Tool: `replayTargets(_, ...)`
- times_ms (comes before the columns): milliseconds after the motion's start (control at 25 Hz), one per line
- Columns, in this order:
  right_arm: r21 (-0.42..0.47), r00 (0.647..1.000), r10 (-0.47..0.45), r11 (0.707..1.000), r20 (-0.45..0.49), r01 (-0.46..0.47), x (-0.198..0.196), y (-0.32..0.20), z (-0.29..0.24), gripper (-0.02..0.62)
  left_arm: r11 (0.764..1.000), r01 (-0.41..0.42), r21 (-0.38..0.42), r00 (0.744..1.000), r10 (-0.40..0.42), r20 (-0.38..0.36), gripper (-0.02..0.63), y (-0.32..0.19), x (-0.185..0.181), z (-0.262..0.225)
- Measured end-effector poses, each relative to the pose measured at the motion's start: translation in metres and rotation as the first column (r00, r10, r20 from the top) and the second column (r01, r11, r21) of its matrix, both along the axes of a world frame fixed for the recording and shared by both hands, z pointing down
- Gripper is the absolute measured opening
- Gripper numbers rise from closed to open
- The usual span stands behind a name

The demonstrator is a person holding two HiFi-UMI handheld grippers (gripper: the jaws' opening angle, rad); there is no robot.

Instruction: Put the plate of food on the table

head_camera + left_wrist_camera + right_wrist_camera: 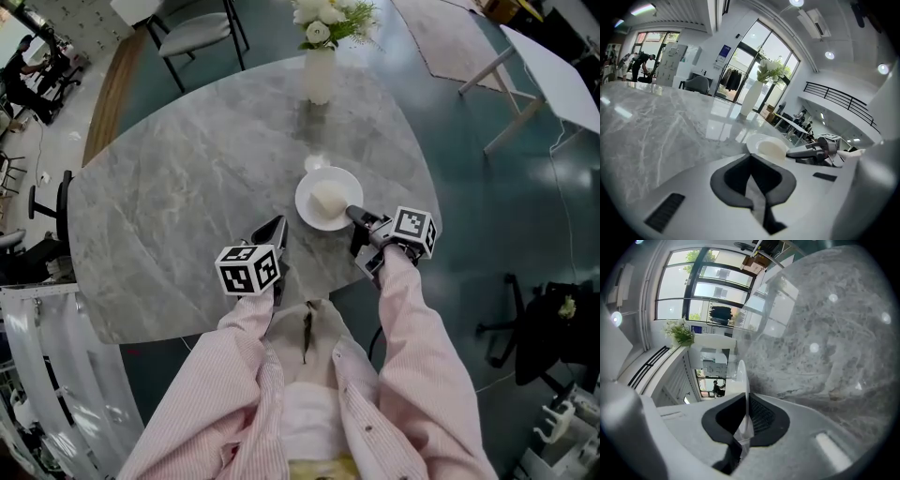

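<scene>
**A:** Entry: plate [307,212]. Where is it, and how is it held?

**B:** It is over the near part of the marble worktop [178,206], with a pale food [328,198] on it. The right tool [745,404] is clamped on the rim, which runs edge-on between its jaws. The left tool [751,161] is closed on nothing, just beside the plate.

**A:** Step?

**B:** Setting down, probably near done. Next: seat the base, loosen the jaws and back out level.

**A:** Unclear?

**B:** Whether the base touches the worktop, and what the food is.
</scene>
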State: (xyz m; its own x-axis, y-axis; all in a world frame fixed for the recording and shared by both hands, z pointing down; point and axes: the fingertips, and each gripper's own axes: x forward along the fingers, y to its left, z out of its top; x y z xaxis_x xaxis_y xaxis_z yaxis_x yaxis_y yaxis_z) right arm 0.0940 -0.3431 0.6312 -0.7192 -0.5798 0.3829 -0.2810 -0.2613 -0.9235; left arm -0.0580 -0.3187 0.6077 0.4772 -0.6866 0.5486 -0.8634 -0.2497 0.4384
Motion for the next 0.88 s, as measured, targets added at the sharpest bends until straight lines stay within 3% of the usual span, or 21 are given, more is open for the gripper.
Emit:
replayTargets(560,-0.031,0.999,0.007,0.999,-0.046,-0.008,-0.003,0.014,0.017,0.015,0.999,0.010,-0.030,1.000,-0.010,-0.017,-0.009,0.013,0.000,0.010)
replayTargets(880,-0.020,0.985,-0.010,1.000,-0.171,0.006,-0.002,0.012,0.019,0.017,0.999,0.016,-0.036,0.999,-0.017,-0.038,-0.009,0.017,0.005,0.012)
